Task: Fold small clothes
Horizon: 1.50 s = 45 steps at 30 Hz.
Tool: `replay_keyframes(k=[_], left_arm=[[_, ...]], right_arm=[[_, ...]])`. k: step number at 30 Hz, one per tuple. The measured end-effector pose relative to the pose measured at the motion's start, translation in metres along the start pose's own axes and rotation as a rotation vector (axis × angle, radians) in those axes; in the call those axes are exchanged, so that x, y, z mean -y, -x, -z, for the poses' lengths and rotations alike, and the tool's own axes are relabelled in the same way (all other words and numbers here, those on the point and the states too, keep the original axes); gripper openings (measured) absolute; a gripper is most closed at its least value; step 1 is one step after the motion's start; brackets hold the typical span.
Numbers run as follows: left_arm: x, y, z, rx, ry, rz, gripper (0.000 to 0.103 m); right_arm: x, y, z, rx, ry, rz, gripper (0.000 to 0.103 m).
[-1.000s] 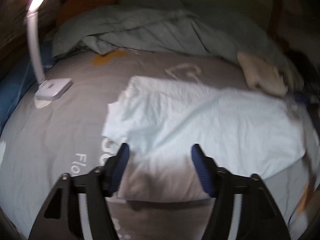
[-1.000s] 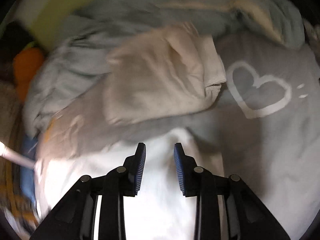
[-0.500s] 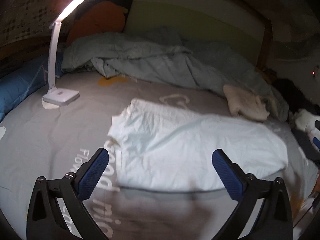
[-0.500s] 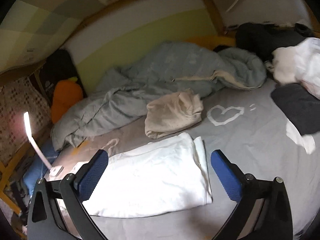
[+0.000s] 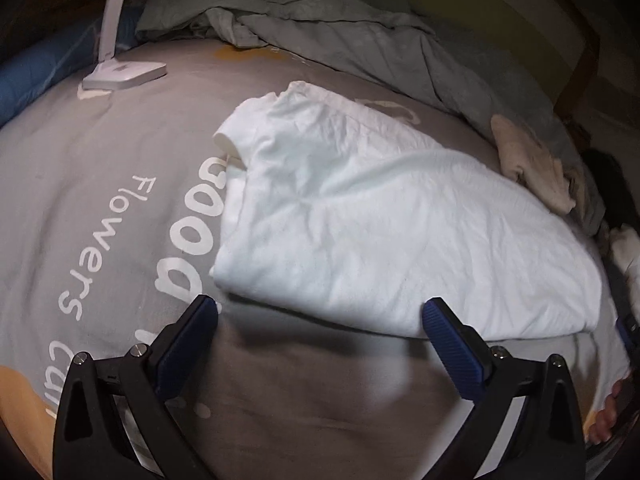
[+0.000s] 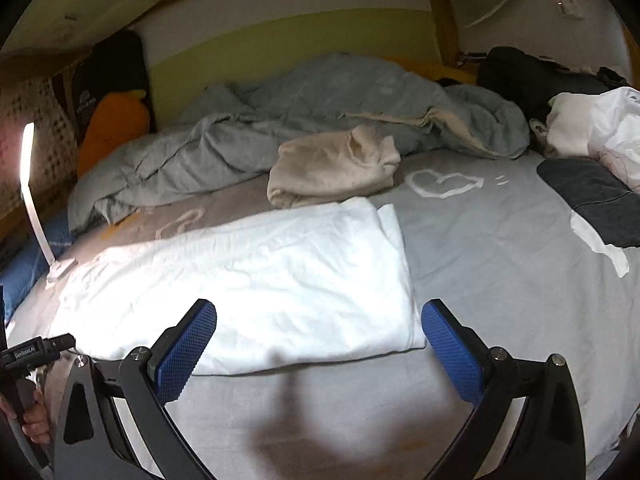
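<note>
The folded white cotton garment (image 5: 384, 220) is lying flat across the middle of the grey printed bedsheet (image 5: 100, 184), its long folded edge running along the near side and a short sleeve sticking out at its far left corner.

The left gripper (image 5: 320, 316) is hovering just in front of that near edge with its blue-padded fingers (image 5: 188, 344) standing wide; the jaws have just been opening, and only the edge of the cloth is showing between the tips, with neither pad pressing on it.

The right gripper (image 6: 318, 320) is hanging over the garment's (image 6: 256, 276) near right corner, its fingers (image 6: 452, 352) spread wide too after just opening, gripping nothing. A hand (image 6: 34, 420) is showing at the left edge of the right wrist view, holding the other tool's handle.

A folded cream fabric piece (image 6: 332, 168) is sitting just beyond the white garment, touching the crumpled grey-green duvet (image 6: 280, 120) at the far side. A white desk lamp (image 5: 120, 68) is glowing at far left, and a dark grey cloth (image 6: 592, 200) is lying at right.
</note>
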<state>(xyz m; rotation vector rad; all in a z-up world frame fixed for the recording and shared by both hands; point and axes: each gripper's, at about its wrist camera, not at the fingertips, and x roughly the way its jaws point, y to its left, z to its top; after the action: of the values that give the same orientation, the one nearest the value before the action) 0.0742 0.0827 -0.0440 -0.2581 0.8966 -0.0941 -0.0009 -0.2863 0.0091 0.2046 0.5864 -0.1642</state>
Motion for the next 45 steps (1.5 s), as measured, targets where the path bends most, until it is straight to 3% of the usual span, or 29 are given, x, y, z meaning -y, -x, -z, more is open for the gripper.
replay_keyframes(k=[7,9,11,13,15,18,19,20,21,22,23,25,29,31,33,36,38,40,42,45], left_arm=[[0.002,-0.002,0.002,0.008,-0.005,0.001,0.101],[0.0,-0.001,0.001,0.014,0.006,0.004,0.101],[-0.012,0.002,-0.002,0.013,0.092,0.069,0.101],[-0.039,0.007,-0.006,0.042,0.275,0.196,0.101],[-0.059,0.008,-0.007,0.052,0.393,0.284,0.101],[-0.066,0.008,-0.01,0.039,0.436,0.305,0.097],[-0.066,0.009,-0.009,0.045,0.438,0.293,0.079],[-0.064,0.006,-0.009,0.031,0.426,0.269,0.045],[-0.064,0.0,-0.009,0.002,0.419,0.251,0.031],[-0.067,-0.005,-0.008,-0.016,0.438,0.255,0.019],[-0.07,-0.007,-0.007,-0.019,0.465,0.288,0.014],[-0.071,-0.002,-0.01,0.011,0.481,0.323,0.011],[-0.022,0.038,-0.029,0.191,0.259,0.27,0.009],[0.022,0.058,-0.04,0.262,0.119,0.287,0.009],[0.073,0.068,-0.043,0.285,-0.006,0.331,0.009],[0.154,0.056,-0.024,0.226,-0.206,0.361,0.009],[0.189,0.026,-0.006,0.151,-0.261,0.339,0.009],[0.204,-0.017,0.013,0.062,-0.254,0.264,0.009],[0.201,-0.039,0.03,-0.01,-0.233,0.26,0.009],[0.194,-0.025,0.036,0.041,-0.264,0.265,0.009]], right_arm=[[0.002,-0.004,0.0,-0.021,-0.013,-0.001,0.102],[0.001,-0.005,0.0,-0.025,0.007,0.055,0.102],[-0.003,-0.005,0.001,-0.029,0.059,0.098,0.099],[-0.007,-0.001,0.002,0.0,0.08,0.122,0.099],[-0.01,0.002,0.002,0.014,0.084,0.097,0.099],[-0.016,0.005,0.004,0.012,0.101,0.059,0.097],[-0.018,0.005,0.004,0.013,0.108,0.057,0.096],[-0.02,0.004,0.004,0.007,0.122,0.052,0.095],[-0.021,0.003,0.004,0.0,0.129,0.045,0.094],[-0.022,0.003,0.004,-0.006,0.132,0.04,0.094],[-0.023,0.002,0.005,-0.014,0.132,0.039,0.093],[-0.021,0.001,0.004,-0.022,0.126,0.037,0.093],[-0.015,-0.002,0.002,-0.046,0.114,0.075,0.091],[-0.008,-0.005,0.0,-0.071,0.082,0.085,0.091],[0.0,-0.005,-0.002,-0.08,0.052,0.085,0.09],[0.012,0.003,-0.006,-0.057,0.015,0.104,0.09],[0.021,0.009,-0.01,-0.046,-0.013,0.114,0.09],[0.032,0.012,-0.013,-0.045,-0.051,0.118,0.09],[0.044,0.015,-0.016,-0.043,-0.095,0.121,0.09],[0.059,0.017,-0.017,-0.052,-0.139,0.12,0.09]])
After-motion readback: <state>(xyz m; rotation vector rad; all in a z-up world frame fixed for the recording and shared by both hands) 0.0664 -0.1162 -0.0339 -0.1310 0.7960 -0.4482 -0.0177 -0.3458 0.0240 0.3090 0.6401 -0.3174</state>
